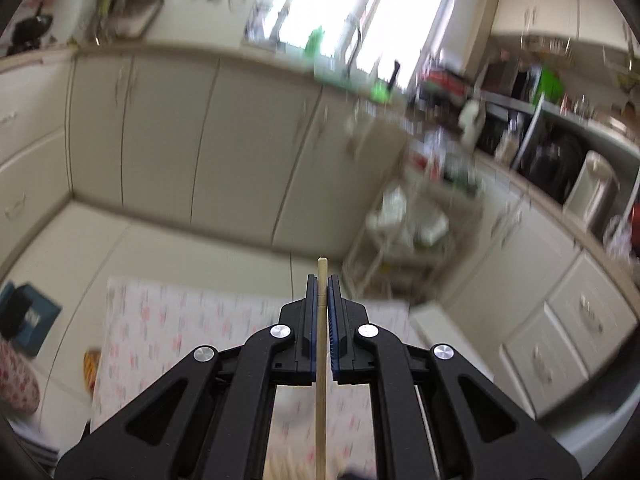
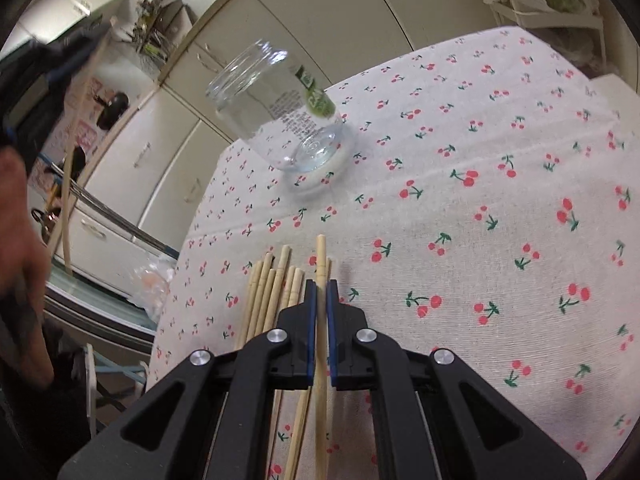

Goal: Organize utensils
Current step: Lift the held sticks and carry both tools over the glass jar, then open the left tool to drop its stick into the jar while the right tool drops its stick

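Since we are sorting loose chopsticks into a container, each item is sitting where that job needs it.
Left hand-held gripper (image 1: 321,284): we are pinching one chopstick (image 1: 321,344) lengthwise, its tip poking past the pads, lifted clear above the cloth.
Right hand-held gripper (image 2: 320,292): we are clamping a second chopstick (image 2: 321,264), angled down over the pile.
Chopstick pile (image 2: 272,288): lying bundled near the surface (image 2: 500,184)'s left edge, for easy picking.
Glass jar (image 2: 280,112): standing mouth-up near the far left corner, probably waiting as the holder.
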Action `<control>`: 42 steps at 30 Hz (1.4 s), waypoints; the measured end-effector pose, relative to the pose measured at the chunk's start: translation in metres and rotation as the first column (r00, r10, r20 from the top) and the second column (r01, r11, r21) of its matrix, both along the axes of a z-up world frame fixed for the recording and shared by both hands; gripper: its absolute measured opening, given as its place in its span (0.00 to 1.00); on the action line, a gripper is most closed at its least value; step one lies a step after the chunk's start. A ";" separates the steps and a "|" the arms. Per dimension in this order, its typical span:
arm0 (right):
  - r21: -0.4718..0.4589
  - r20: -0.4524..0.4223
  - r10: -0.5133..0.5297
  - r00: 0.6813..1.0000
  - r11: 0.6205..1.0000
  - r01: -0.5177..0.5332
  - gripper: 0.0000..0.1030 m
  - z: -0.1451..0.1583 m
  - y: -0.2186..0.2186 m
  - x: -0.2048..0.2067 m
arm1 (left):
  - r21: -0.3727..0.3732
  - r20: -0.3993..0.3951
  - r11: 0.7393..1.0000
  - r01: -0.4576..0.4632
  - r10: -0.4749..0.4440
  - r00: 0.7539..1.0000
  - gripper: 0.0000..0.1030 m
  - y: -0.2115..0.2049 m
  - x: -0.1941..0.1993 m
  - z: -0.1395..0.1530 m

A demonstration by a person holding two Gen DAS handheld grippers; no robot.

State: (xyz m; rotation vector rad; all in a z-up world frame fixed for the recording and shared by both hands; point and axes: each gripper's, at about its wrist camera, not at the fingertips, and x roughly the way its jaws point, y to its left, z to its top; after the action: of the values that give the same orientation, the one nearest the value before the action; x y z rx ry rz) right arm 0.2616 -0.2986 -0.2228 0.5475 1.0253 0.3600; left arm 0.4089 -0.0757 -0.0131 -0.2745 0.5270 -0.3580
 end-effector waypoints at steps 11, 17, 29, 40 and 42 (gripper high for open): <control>0.049 0.061 -0.019 0.998 0.999 0.016 0.06 -0.001 -0.006 -0.003 | -0.123 0.198 0.963 -0.238 0.259 0.945 0.04 -0.006 0.067 0.030; 0.038 0.079 -0.009 0.997 0.999 0.006 0.06 0.001 -0.003 -0.005 | -0.116 0.236 0.940 -0.321 0.340 0.910 0.04 -0.012 0.089 0.012; 0.072 0.080 -0.032 0.996 0.997 0.026 0.06 0.000 -0.010 -0.006 | -0.013 0.225 0.952 -0.307 0.302 0.926 0.05 -0.030 0.079 -0.054; 0.103 0.069 -0.087 0.994 0.991 0.080 0.06 -0.001 -0.021 -0.005 | 0.139 0.171 0.967 -0.213 0.189 0.967 0.05 -0.032 0.042 -0.089; 0.102 0.063 -0.097 0.993 0.991 0.090 0.06 -0.001 -0.023 -0.007 | 0.175 0.154 0.967 -0.186 0.159 0.975 0.05 -0.033 0.038 -0.092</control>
State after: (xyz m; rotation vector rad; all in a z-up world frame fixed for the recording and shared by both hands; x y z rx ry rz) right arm 0.2541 -0.3219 -0.2238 0.6667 0.9167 0.3453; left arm 0.4469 -0.1091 -0.1046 -0.1095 0.3932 -0.1540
